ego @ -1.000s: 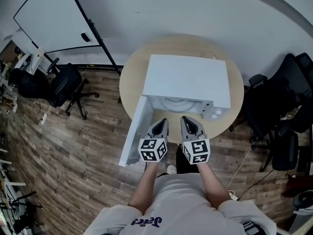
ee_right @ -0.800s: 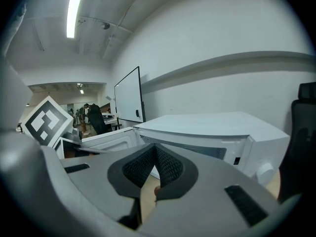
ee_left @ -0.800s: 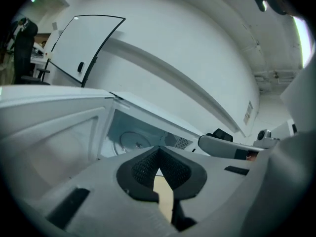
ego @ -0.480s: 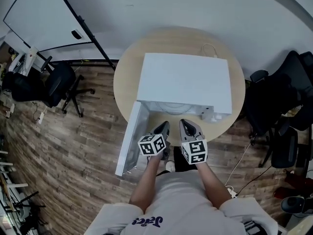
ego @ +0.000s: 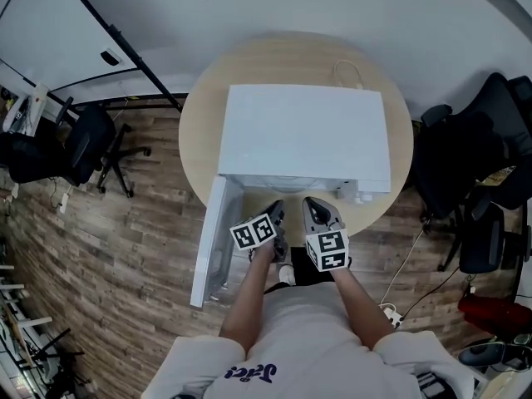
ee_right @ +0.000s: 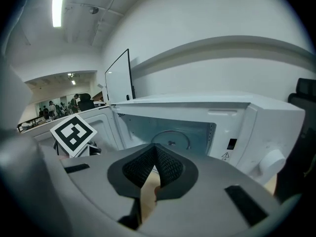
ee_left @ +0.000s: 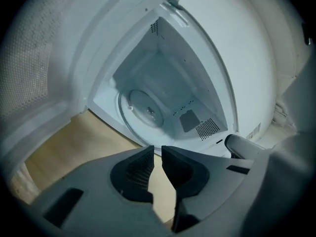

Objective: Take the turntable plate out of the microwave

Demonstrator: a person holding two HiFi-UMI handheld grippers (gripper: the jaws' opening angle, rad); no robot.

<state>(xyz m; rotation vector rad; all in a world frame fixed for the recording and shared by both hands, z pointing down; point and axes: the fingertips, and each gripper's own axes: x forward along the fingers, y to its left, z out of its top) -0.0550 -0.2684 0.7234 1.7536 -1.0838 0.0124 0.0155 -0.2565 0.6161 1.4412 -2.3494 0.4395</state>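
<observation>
Two tools showed in the head view, my left hand-held gripper [ego: 276, 208] and right hand-held gripper [ego: 313, 204], both just before the open microwave [ego: 303, 140] on the counter [ego: 193, 131]. In the left gripper view the turntable plate [ee_left: 143, 108] lay flat on the oven floor, and my jaws were opening with nothing between them. In the right gripper view the jaws were pressed together, empty. The plate looked like glass, so probably heavy, stiff, slick and breakable. I judged its near rim the place to pinch.
</observation>
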